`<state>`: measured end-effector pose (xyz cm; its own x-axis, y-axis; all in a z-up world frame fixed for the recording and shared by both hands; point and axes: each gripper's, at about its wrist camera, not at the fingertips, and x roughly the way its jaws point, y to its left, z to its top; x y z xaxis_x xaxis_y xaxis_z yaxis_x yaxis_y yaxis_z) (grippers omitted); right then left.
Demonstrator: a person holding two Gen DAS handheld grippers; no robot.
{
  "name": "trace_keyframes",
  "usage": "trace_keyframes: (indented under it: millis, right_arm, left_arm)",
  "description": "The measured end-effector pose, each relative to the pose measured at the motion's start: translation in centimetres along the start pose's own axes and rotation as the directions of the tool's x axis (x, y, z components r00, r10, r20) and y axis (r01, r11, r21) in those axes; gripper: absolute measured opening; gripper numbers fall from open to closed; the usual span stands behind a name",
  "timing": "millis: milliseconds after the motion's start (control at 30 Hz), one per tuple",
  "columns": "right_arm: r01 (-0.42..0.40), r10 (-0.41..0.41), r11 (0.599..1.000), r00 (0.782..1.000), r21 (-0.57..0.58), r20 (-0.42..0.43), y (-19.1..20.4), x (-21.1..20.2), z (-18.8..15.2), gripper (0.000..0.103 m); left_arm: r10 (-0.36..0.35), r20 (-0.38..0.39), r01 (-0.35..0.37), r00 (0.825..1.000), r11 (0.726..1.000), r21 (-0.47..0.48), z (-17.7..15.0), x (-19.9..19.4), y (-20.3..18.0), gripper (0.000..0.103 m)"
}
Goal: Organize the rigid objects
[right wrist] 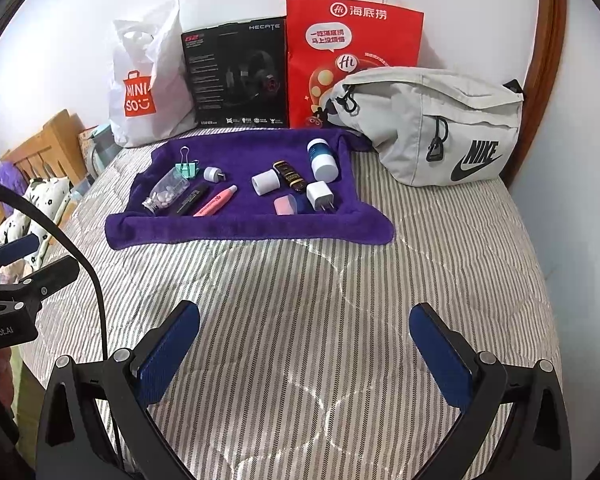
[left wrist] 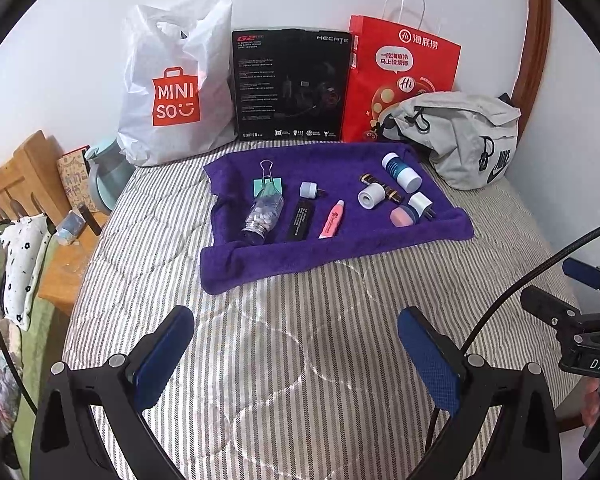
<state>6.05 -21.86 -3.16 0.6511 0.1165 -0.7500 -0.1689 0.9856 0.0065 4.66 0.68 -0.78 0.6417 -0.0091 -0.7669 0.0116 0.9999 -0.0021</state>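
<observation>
Both grippers hang over bare striped bedding, well short of the work area. The left gripper (left wrist: 296, 354) has its jaws spread wide with nothing between them; the right gripper (right wrist: 306, 350) likewise stands wide and empty.

The small hard items lie on a purple towel (right wrist: 236, 228) spread flat on the bed, its folded edges raised, probably to stop things rolling. They fall into 2 loose clusters. Left cluster: binder clip (right wrist: 188, 168), clear pill bottle (right wrist: 166, 192), small white adapter (right wrist: 211, 173), black tube (right wrist: 190, 199), pink marker (right wrist: 216, 201). Right cluster: white roll (right wrist: 265, 182), dark brown tube (right wrist: 288, 175), blue-and-white bottle (right wrist: 322, 160), white plug (right wrist: 319, 195), pink-and-blue case (right wrist: 286, 204).

This arrangement fits either items awaiting sorting or items already grouped.
</observation>
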Motion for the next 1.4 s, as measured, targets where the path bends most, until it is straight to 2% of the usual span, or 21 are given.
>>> trace_keyframes:
  millis: [1400]
  right_arm:
    - [0.006,-0.006,1.0,1.0,-0.024,-0.006,0.8,0.0,0.1,0.103]
  left_arm:
    - [0.011,-0.001,-0.012,1.0,0.999,-0.035,-0.1,0.1,1.0,0.103]
